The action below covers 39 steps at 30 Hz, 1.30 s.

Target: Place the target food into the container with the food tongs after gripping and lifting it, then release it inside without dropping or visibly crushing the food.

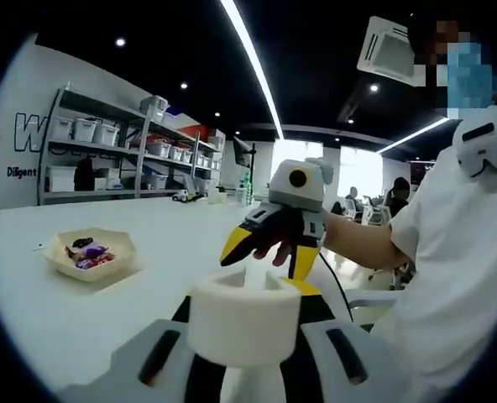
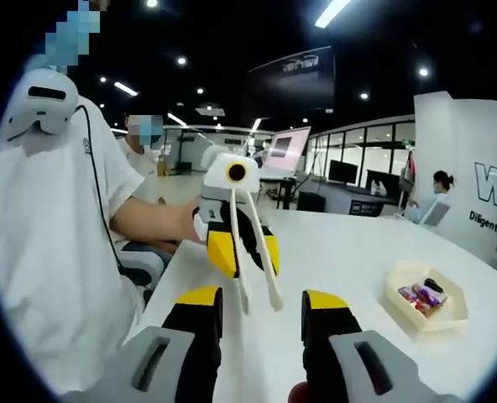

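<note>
Left gripper (image 2: 242,243), seen in the right gripper view, is held above the white table (image 2: 349,252) w/ its yellow-tipped jaws pinching the white food tongs (image 2: 253,252) near the top; tong arms hang down, tips apart, over the table. Left gripper view: the tongs' rounded white end (image 1: 242,323) sits right up front between its own jaws. Right gripper (image 1: 274,243) hovers opp., jaws spread, nothing between them; own view shows the same wide gap (image 2: 261,315). Container (image 2: 425,298), a shallow beige hexagonal tray, rests on the table well apart from both grippers, w/ wrapped food pieces (image 2: 422,294) inside – dark, purple, red wrappers. Person in white shirt (image 2: 55,218) holds both.
</note>
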Each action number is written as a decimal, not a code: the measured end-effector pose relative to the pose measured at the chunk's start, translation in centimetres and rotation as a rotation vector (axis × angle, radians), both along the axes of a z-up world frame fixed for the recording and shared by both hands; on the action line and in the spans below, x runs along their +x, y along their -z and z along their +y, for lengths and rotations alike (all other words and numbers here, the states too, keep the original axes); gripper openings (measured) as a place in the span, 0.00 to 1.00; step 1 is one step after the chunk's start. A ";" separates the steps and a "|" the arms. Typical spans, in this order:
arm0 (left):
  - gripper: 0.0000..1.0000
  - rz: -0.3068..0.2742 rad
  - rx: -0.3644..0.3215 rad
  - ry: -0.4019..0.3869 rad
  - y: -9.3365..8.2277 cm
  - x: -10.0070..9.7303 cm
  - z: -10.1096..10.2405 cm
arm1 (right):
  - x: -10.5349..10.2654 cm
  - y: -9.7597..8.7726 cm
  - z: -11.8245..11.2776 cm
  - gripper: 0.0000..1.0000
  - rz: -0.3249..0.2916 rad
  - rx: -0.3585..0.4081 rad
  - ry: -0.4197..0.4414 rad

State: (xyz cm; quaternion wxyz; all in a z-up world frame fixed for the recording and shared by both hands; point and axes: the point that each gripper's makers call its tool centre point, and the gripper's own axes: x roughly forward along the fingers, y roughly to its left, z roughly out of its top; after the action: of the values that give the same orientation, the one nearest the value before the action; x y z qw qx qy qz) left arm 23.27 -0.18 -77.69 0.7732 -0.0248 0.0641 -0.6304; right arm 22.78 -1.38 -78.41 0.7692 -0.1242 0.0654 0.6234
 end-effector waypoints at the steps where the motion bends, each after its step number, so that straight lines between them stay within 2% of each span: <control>1: 0.16 0.000 -0.003 0.000 0.0 0.0 0.0 | -0.1 0.0 0.1 0.32 -0.001 0.005 -0.008; 10: 0.17 0.012 -0.053 0.035 -0.6 -0.8 -0.5 | -1.2 -0.1 0.5 0.27 0.000 0.051 -0.082; 25: 0.17 0.047 -0.095 0.060 -0.6 -1.1 -0.9 | -1.2 -0.2 0.7 0.16 0.009 0.096 -0.107; 39: 0.17 0.078 -0.132 0.085 -0.7 -1.5 -1.1 | -1.8 -0.6 0.6 0.15 0.027 0.150 -0.133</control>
State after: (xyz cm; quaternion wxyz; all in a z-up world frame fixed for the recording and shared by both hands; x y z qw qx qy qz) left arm 21.79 -1.27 -77.03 0.7393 -0.0976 0.0533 -0.6641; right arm 20.99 -0.82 -77.80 0.7324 -0.0618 0.0207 0.6778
